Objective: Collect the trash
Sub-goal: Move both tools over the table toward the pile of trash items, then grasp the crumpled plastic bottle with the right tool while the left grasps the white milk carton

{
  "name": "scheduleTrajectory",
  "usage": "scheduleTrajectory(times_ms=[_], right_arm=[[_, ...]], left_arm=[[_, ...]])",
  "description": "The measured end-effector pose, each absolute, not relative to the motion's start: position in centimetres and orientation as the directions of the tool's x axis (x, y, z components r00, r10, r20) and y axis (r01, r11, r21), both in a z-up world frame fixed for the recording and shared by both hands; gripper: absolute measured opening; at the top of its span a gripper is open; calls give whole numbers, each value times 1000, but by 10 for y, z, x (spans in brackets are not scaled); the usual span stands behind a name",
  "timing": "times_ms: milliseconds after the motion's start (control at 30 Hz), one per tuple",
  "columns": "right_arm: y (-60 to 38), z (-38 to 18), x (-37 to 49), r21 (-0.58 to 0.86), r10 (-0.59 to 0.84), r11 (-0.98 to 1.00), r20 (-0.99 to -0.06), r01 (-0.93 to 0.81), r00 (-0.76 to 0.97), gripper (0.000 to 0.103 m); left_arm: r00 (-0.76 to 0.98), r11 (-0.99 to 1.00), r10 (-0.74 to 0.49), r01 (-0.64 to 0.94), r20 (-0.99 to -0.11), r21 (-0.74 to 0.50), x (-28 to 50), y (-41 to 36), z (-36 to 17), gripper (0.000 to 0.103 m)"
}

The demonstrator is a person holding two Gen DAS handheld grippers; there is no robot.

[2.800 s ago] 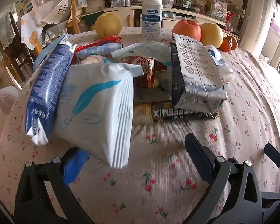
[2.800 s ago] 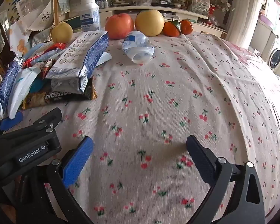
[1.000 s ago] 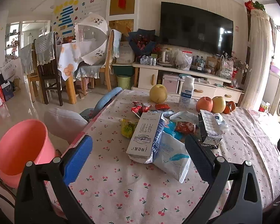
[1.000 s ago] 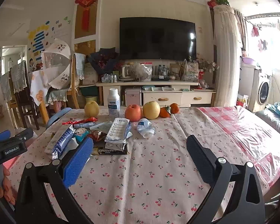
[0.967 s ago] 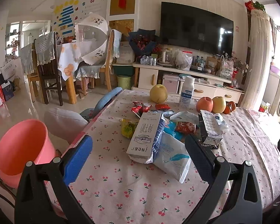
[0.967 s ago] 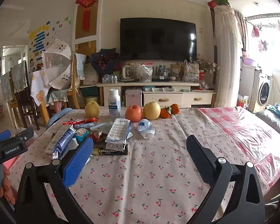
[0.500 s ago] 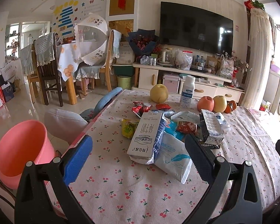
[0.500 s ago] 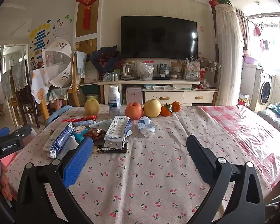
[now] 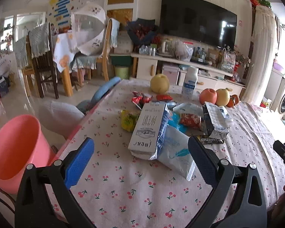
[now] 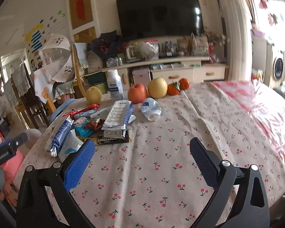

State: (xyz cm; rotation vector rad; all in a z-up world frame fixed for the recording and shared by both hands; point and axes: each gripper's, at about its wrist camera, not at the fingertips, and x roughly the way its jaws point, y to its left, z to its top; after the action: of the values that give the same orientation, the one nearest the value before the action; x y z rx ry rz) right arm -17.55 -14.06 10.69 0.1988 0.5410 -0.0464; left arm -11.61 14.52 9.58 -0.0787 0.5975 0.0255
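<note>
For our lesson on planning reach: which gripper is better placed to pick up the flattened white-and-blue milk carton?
Probably the left gripper. It is open and faces the flattened white-and-blue milk carton; the pink plastic bucket is beside it. The right gripper faces bare cloth.

Each claw, left claw (image 9: 140, 157) and right claw (image 10: 141, 158), is black plastic with silver screws, one blue pad and one dark bumpy pad.

1. The left black two-finger gripper with blue pads (image 9: 140, 158) is held level above the surface, its jaws spread wide, nothing between them.
2. The right black two-finger gripper with blue pads (image 10: 141, 159) is likewise raised, jaws wide apart and empty.
3. Fingers (image 10: 4, 192) show at the right view's lower left edge.
</note>
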Motion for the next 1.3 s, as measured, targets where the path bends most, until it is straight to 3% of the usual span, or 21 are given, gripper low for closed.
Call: scheduleTrajectory(times_ms=[200,333,467,800,900,1033,1100,1300], right_arm=[[-152,96,-148,213,50,973,-582,92,811,98],[-150,87,-129,271,139,962,-613,42,778,98],[-143,82,-106,290,205,957,-635,-17,745,98],[-161,69,-40,260,165,965,-669,21,724,98],[-177,64,-18,266,145,962,-677,57,721,98],[-188,57,6,271,140,960,-687,73,713,95],[-190,54,20,253,131,965,-697,71,705,86],[-189,37,50,198,102,978,-738,68,667,86]], left_arm=[[796,997,-1,-47,-605,-64,-89,154,88,99],[758,994,-66,-4,-649,-106,-66,159,79,99],[730,997,-76,55,-680,-52,-46,147,69,99],[694,997,-68,77,-717,-20,-10,134,54,99],[688,997,-70,73,-722,-27,-2,131,50,95],[671,997,-75,63,-737,-45,7,128,46,82],[663,997,-71,56,-745,-45,11,127,43,79],[641,998,-65,47,-764,-46,18,122,36,72]])
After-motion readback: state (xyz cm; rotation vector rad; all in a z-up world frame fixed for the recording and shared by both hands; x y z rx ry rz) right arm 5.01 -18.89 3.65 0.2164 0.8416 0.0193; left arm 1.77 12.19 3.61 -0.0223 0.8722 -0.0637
